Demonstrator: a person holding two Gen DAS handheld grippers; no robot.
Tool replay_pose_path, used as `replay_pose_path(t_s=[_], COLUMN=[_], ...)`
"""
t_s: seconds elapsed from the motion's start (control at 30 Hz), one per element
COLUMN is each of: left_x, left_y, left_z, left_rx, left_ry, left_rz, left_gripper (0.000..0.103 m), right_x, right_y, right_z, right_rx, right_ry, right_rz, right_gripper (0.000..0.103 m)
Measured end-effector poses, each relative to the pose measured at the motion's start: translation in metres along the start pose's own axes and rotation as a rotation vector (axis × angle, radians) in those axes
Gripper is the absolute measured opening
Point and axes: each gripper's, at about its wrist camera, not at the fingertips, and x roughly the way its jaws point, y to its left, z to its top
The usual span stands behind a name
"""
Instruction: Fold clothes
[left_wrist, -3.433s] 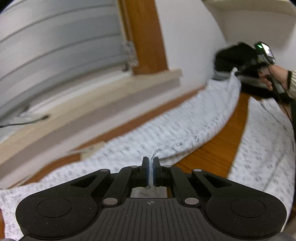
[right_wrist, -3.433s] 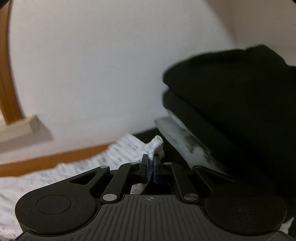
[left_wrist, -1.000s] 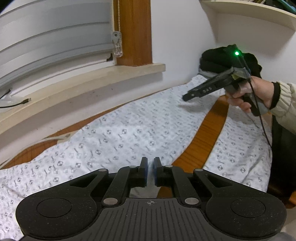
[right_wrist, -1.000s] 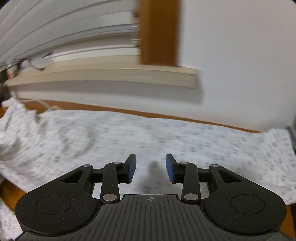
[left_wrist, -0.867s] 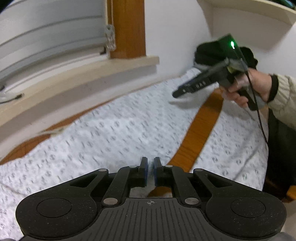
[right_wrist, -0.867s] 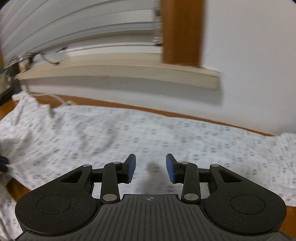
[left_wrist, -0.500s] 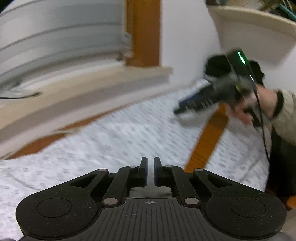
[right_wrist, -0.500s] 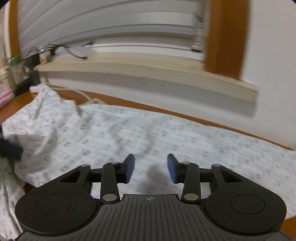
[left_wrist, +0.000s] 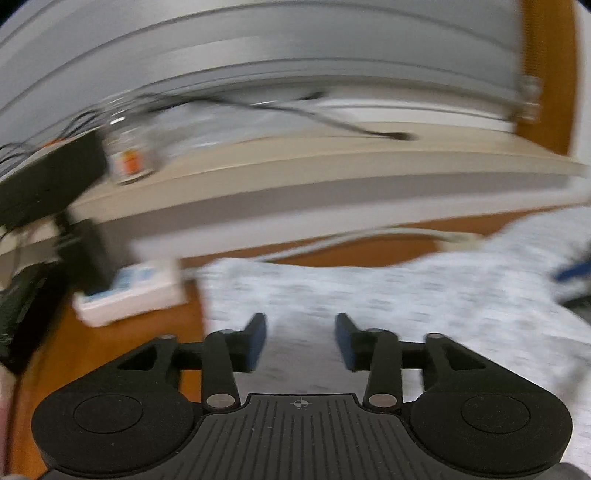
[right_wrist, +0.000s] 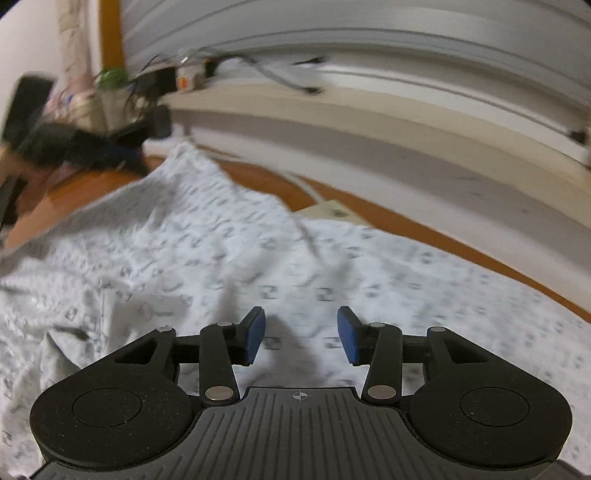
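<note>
White patterned garment (right_wrist: 229, 258) sprawls flat across the wooden surface (left_wrist: 110, 350) below the window ledge (right_wrist: 369, 122), small grey motifs all over, creased and bunched at its left end. Left gripper (left_wrist: 300, 341) hangs above the cloth's edge, jaws opening, nothing between them. Right gripper (right_wrist: 300, 339) hovers mid-garment, fingers spread, empty.

Wooden counter (right_wrist: 258, 177) here, and spread right across it lies the white patterned garment (right_wrist: 221, 258), rumpled at the left; a white box (left_wrist: 129, 295) sits beside its edge.
</note>
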Motion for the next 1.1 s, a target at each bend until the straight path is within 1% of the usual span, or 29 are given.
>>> replay_pose_path(t_s=[0.07, 0.17, 0.23, 0.27, 0.3, 0.33, 0.37, 0.4, 0.47, 0.53, 0.6, 0.67, 0.73, 0.77, 0.87, 0.93, 1.03, 1.1], left_x=[0.013, 0.030, 0.041, 0.045, 0.048, 0.052, 0.054, 0.054, 0.043, 0.022, -0.006, -0.031, -0.047, -0.053, -0.065, -0.071, -0.075, -0.077], left_y=[0.022, 0.045, 0.051, 0.051, 0.052, 0.052, 0.052, 0.052, 0.055, 0.061, 0.069, 0.074, 0.074, 0.072, 0.058, 0.050, 0.043, 0.039], left_z=[0.004, 0.007, 0.007, 0.006, 0.005, 0.005, 0.004, 0.004, 0.005, 0.006, 0.006, 0.001, -0.005, -0.007, -0.015, -0.020, -0.026, -0.029], left_rx=[-0.043, -0.097, -0.116, -0.119, -0.121, -0.123, -0.122, -0.114, -0.105, -0.096, -0.076, -0.047, -0.020, -0.012, 0.039, 0.061, 0.062, 0.062], left_ry=[0.006, 0.018, 0.019, 0.015, 0.010, 0.006, 0.000, -0.011, -0.055, -0.115, -0.165, -0.199, -0.217, -0.220, -0.243, -0.251, -0.261, -0.268], left_rz=[0.024, -0.006, -0.031, -0.044, -0.056, -0.069, -0.078, -0.079, -0.075, -0.057, -0.050, -0.063, -0.075, -0.070, -0.070, -0.078, -0.079, -0.082], left_gripper=[0.059, 0.059, 0.059, 0.057, 0.053, 0.046, 0.019, 0.016, 0.014, 0.014, 0.014, 0.014, 0.014, 0.014, 0.014, 0.014, 0.014, 0.014], right_x=[0.002, 0.002, 0.001, 0.001, 0.001, 0.001, 0.000, 0.000, 0.000, -0.002, -0.008, -0.007, 0.004, 0.015, 0.046, 0.065, 0.086, 0.092], right_y=[0.005, 0.003, -0.001, -0.004, -0.005, -0.005, -0.005, -0.004, -0.004, -0.005, -0.008, -0.009, -0.007, -0.006, 0.000, 0.002, 0.001, 0.002], right_z=[-0.001, -0.004, -0.006, -0.008, -0.009, -0.009, -0.010, -0.009, -0.006, -0.001, 0.013, 0.032, 0.053, 0.062, 0.082, 0.094, 0.104, 0.106], right_rx=[-0.023, -0.020, 0.001, 0.012, 0.020, 0.024, 0.022, 0.019, 0.020, 0.020, 0.020, 0.021, 0.023, 0.022, -0.021, -0.055, -0.065, -0.068], right_ry=[-0.015, -0.037, -0.048, -0.055, -0.060, -0.060, -0.060, -0.055, -0.040, -0.037, -0.067, -0.099, -0.113, -0.114, -0.112, -0.108, -0.048, -0.007], right_rz=[-0.002, 0.006, 0.020, 0.029, 0.035, 0.038, 0.037, 0.035, 0.037, 0.038, 0.036, 0.037, 0.056, 0.065, 0.077, 0.093, 0.174, 0.211], right_gripper=[0.045, 0.046, 0.047, 0.047, 0.047, 0.047, 0.048, 0.048, 0.048, 0.046, 0.046, 0.046, 0.046, 0.046, 0.047, 0.049, 0.053, 0.053])
